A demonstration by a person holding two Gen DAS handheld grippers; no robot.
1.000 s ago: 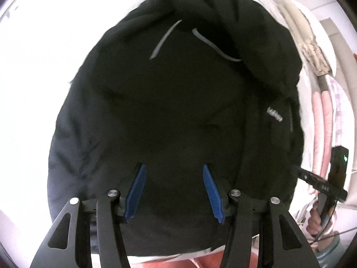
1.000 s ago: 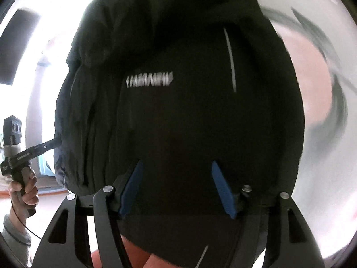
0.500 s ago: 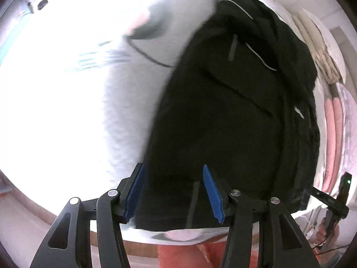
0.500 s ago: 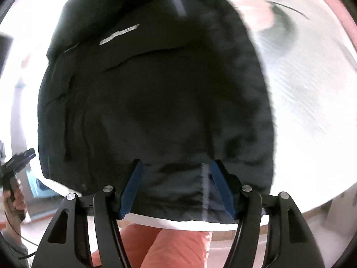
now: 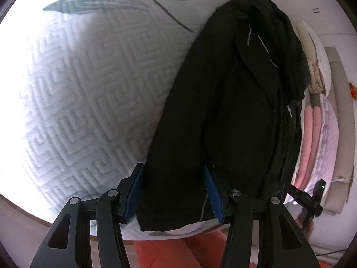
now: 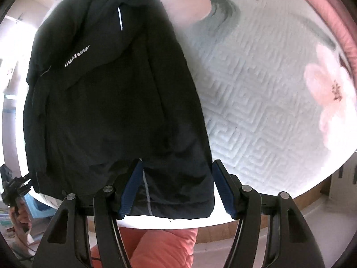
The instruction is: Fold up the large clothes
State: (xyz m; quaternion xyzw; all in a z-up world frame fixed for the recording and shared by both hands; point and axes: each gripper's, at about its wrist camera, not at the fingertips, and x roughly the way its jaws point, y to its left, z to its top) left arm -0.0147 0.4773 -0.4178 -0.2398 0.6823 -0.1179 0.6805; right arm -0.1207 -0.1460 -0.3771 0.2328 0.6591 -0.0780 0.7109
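A black jacket (image 5: 234, 116) with grey piping and white lettering lies folded lengthwise on a white quilted bed cover (image 5: 89, 102). It also shows in the right wrist view (image 6: 107, 102). My left gripper (image 5: 174, 192) is open and empty, its blue pads on either side of the jacket's near left hem corner. My right gripper (image 6: 178, 187) is open and empty, its pads straddling the jacket's near right hem corner. The hem (image 6: 169, 210) lies at the bed's front edge. Whether the fingers touch the cloth I cannot tell.
The bed cover (image 6: 267, 102) carries pink flower prints (image 6: 330, 93). Pink and beige pillows (image 5: 312, 134) lie past the jacket in the left wrist view. The wooden bed edge (image 6: 301, 201) runs along the front. My orange trousers (image 6: 165, 245) are below.
Both grippers have drawn back toward the bed's front edge. The jacket, which filled both views a second ago, now lies narrower with the bed cover showing beside it. Both stay open.
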